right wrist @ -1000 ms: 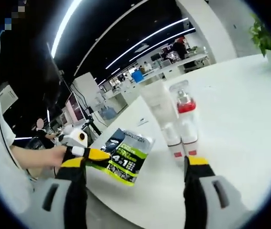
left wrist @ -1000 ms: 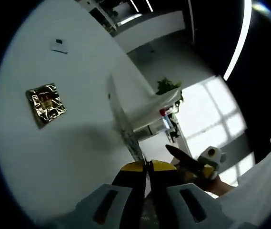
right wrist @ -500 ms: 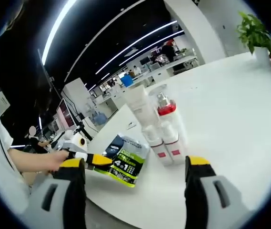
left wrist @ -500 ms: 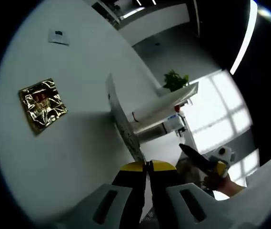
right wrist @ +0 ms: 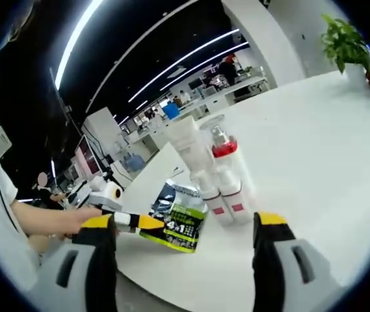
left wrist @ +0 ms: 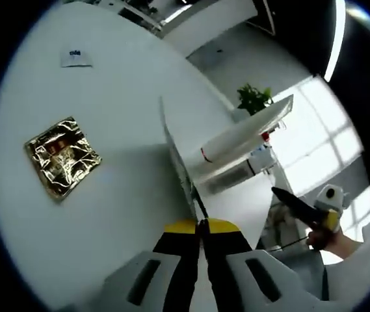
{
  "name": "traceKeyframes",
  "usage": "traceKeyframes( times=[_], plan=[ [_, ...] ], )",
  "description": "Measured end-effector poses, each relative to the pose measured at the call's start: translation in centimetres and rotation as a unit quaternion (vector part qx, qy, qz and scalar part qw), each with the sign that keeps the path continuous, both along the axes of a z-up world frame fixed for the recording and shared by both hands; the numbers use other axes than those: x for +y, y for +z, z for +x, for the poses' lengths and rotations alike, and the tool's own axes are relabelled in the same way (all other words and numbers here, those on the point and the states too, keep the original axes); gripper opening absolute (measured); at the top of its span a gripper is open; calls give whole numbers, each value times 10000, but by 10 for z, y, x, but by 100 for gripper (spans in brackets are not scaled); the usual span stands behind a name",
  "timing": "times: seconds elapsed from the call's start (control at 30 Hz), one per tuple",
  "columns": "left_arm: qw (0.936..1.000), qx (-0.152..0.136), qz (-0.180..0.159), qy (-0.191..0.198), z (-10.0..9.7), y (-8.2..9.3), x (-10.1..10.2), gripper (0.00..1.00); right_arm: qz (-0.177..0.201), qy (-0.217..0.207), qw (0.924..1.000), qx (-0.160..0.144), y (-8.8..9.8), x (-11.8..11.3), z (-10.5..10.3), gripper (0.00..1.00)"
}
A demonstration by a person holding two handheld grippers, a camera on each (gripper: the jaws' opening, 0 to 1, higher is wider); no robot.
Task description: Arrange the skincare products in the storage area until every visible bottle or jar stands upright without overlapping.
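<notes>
My left gripper (left wrist: 201, 224) is shut on the edge of a green-and-black sachet (right wrist: 181, 218), which appears edge-on as a thin sheet (left wrist: 178, 162) rising from its jaws. In the right gripper view the left gripper (right wrist: 139, 222) comes in from the left, holding the sachet just above the white table (right wrist: 315, 149). Close beside the sachet stand a white tube (right wrist: 188, 143), a clear-capped bottle with a red collar (right wrist: 225, 151) and two small white bottles with pink labels (right wrist: 227, 198). My right gripper (right wrist: 186, 222) is open, short of this cluster.
A gold foil sachet (left wrist: 61, 156) lies flat on the table, with a small white card (left wrist: 74, 58) beyond it. A potted plant (right wrist: 344, 39) stands at the far table edge. A hand holds the right gripper (left wrist: 302, 207) off the table's side.
The left gripper has carried the sachet a little nearer to the bottle cluster. The right gripper has stayed open while both views shifted.
</notes>
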State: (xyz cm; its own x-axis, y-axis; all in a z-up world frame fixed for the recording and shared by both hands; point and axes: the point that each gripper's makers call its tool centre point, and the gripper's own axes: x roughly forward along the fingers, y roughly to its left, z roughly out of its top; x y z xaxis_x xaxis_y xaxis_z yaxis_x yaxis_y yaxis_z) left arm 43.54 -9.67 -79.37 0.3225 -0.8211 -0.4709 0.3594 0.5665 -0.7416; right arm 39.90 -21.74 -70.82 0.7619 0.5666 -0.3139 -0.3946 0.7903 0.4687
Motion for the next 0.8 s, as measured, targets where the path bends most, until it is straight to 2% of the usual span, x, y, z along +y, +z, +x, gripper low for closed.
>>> traceKeyframes(
  times=[0.13, 0.23, 0.37, 0.7, 0.8],
  plan=[
    [9980, -213, 557, -200, -1, -13, 6, 0, 0, 2, 10000, 26, -1, 0, 0, 88],
    [9968, -384, 679, -202, -1, -13, 5, 2, -5, -6, 10000, 22, -1, 0, 0, 88],
    [9897, -787, 1165, -277, 1, -18, 9, 4, 12, -16, 10000, 24, 0, 0, 0, 88],
    [9766, -1205, 1726, -432, 3, -24, 14, 7, 18, -28, 10000, 48, -1, 0, 0, 88],
    [9754, -1232, 1783, -410, 4, -24, 16, 9, 5, -26, 10000, 40, -1, -1, 0, 88]
  ],
)
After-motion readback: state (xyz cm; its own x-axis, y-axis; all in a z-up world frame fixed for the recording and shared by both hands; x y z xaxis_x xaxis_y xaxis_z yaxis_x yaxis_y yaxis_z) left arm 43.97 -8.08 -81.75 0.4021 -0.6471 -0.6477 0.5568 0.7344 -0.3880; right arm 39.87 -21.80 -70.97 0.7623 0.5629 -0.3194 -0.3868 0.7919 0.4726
